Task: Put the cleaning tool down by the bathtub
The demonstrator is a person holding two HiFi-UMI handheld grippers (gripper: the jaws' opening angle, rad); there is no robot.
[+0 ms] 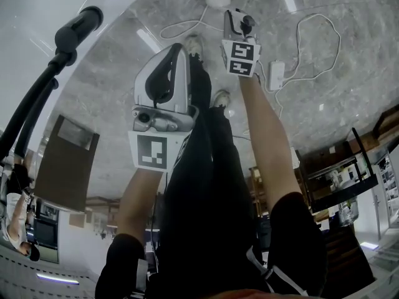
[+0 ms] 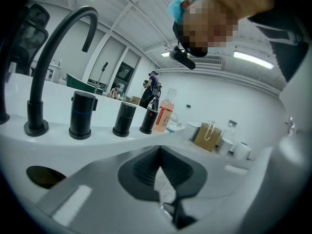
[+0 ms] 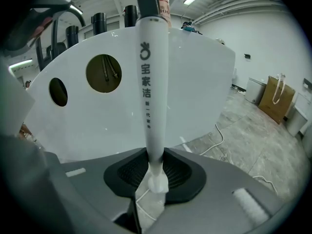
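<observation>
Only the right gripper view shows us the right claw (image 3: 155,173) pinching the cleaning tool (image 3: 152,82) by the bathtub (image 3: 200,82). Left claw (image 2: 158,152) pressed together; marbled floor (image 3: 248,130).

Handle of cleaning tool (image 3: 152,82): bore "宝家洁" in grey, top to bottom, beneath a ring-shaped logo; finer print below, too small to read.
Pink bottle (image 2: 165,112): wore a red-printed label, illegible.
Marker cubes (image 1: 154,151): showed black-and-white square codes only.

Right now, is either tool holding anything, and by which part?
The right tool grips the white cleaning wand by the narrow end of its handle; the left tool holds nothing.
</observation>
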